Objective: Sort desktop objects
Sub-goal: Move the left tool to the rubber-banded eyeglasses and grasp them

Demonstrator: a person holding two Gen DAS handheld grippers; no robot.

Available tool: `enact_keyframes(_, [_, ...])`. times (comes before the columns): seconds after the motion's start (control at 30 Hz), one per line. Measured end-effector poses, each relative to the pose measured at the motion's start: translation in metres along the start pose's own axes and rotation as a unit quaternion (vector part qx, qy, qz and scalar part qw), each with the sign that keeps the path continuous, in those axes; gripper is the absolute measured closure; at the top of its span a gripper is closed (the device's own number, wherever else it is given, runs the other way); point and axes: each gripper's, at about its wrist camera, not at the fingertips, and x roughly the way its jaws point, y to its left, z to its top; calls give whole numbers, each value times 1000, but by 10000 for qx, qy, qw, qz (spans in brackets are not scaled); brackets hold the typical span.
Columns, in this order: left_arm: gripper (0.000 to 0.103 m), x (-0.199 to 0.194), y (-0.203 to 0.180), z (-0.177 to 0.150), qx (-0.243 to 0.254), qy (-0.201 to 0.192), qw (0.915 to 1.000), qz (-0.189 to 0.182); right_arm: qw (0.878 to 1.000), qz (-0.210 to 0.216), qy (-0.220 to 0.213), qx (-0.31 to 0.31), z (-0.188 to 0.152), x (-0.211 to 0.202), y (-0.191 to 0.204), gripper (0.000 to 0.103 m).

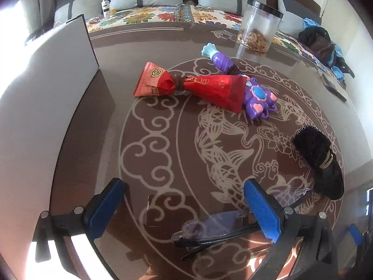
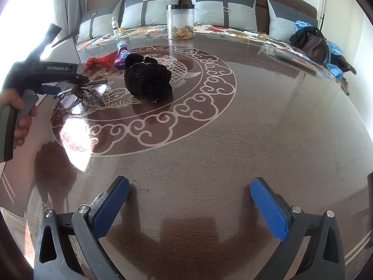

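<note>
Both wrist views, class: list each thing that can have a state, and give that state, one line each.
left gripper: open, fingers either side of the glasses
right gripper: open, holding nothing
glasses: folded, on the table
red packet: tied at the middle, lying flat
purple toy: lying down, partly under the red packet
clear jar: upright, lid on

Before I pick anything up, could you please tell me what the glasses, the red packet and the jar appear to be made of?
Glasses: clear lenses, glass or plastic, with thin dark arms, seemingly rimless; the table pattern shows through.
Red packet: glossy crinkled foil or plastic film with bright highlights, cinched by a brown band.
Jar: transparent, probably plastic, with a black lid; brownish contents show through the wall.
</note>
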Motion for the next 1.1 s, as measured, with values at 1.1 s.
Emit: enact_keyframes(1.1, [0,-52,-78,-114,2669,-6,9600,-844,10000,-10,-5,8,-1,-1,0,0])
